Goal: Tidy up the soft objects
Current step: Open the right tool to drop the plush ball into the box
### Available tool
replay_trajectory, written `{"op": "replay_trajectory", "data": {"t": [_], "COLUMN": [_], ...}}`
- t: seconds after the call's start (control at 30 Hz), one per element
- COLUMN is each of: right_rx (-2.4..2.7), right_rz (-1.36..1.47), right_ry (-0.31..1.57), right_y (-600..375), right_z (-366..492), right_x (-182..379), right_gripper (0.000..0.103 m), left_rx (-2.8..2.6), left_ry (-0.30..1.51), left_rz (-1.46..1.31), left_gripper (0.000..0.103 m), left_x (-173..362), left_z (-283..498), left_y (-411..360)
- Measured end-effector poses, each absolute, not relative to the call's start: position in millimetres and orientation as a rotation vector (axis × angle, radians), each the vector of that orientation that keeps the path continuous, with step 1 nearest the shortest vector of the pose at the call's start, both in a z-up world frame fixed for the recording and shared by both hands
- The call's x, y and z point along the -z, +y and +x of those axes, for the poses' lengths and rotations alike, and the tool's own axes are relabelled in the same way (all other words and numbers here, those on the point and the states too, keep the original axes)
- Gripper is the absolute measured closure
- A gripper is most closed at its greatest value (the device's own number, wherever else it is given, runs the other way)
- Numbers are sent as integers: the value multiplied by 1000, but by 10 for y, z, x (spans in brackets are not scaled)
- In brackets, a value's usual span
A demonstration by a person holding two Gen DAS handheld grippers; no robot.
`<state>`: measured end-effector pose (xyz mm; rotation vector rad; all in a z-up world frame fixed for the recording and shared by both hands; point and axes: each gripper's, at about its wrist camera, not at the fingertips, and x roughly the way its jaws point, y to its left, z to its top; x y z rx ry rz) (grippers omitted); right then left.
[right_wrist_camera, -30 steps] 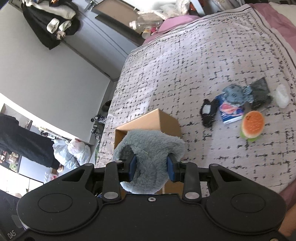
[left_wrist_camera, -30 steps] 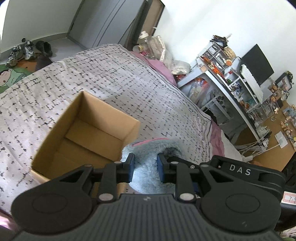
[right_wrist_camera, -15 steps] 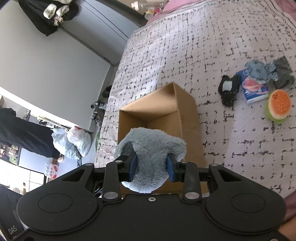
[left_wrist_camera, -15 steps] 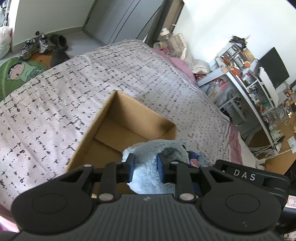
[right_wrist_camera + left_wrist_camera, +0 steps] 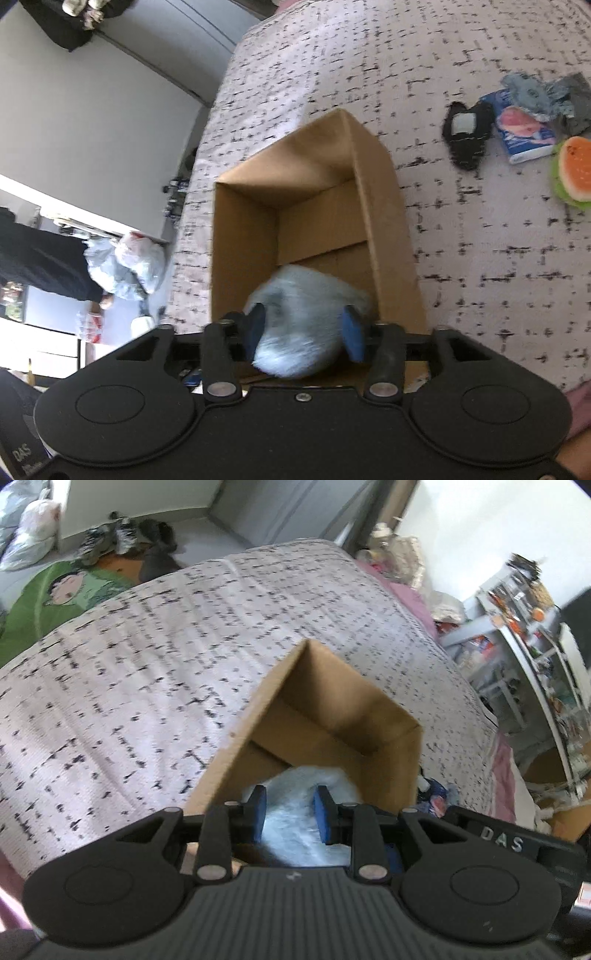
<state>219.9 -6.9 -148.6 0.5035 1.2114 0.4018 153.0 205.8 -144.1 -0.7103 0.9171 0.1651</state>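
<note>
An open cardboard box [image 5: 384, 716] [image 5: 384, 206] stands on the patterned bed cover. A fluffy grey-blue soft item [image 5: 299, 830] [image 5: 295, 325] hangs over the box's near end, partly inside it. My left gripper [image 5: 290, 812] is shut on one side of the soft item. My right gripper [image 5: 301, 332] has its jaws spread wider around the item, which looks blurred between the pads. A watermelon-slice plush [image 5: 574, 170], a black pouch [image 5: 467, 134], a blue packet [image 5: 521, 133] and grey cloth [image 5: 543, 92] lie on the bed to the right.
The bed cover [image 5: 147, 664] stretches left of and beyond the box. A cluttered shelf and desk [image 5: 532, 627] stand right of the bed. Shoes [image 5: 122, 539] and a green mat [image 5: 62, 590] are on the floor; plastic bags [image 5: 129, 266] lie beyond the bed edge.
Both grippers have carried the soft item over the box and lowered it to the opening. The right gripper's jaws have spread wider and the item looks to be slipping down.
</note>
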Motion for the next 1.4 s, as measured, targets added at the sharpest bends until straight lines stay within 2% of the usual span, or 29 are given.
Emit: {"op": "replay_trajectory", "data": {"t": [0.03,0.2,0.27,0.33,0.4,0.47,0.63,0.73,1.0,1.4], "right_rx": [-403,-413,-416,-422,-412,-396,-371,-346,-306,-261], "right_rz": [502,517,516,512,490,473,482,475,471,478], "right_ry": [1202,1179,1171,1162,1141,1117,1091,1069,1017,980], "right_y": [-81,-189,-227,-291,-348,-443,-775,-951,-1431,-2038], "right_z": [2199,2191,2184,2155,2140,2115,2086,2068,2032,2035], "right_x": [1468,1352,1315,1273,1224,1182,1112,1073,973,919], "right_gripper": [49,41,38,31,22,22,20,15,9,7], "left_rx": [-178,-196,-192,-192,-203,-218,-202,-188,-159,-120], "left_ry": [926,939,947,951,951,958,965,953,937,931], "left_rz": [-712,-698,-689,-677,-664,-657,-661,-641,-612,-571], "left_gripper": [73,71,66,62,52,48,45,36,34,34], "left_x": [1435,1357,1326,1287,1251,1236,1160,1088,954,818], "left_z": [1534,1534,1542,1544,1546,1562,1597,1598,1609,1700], "left_y": [2075,2066,2021,1967,1902,1845,1667,1517,1151,662]}}
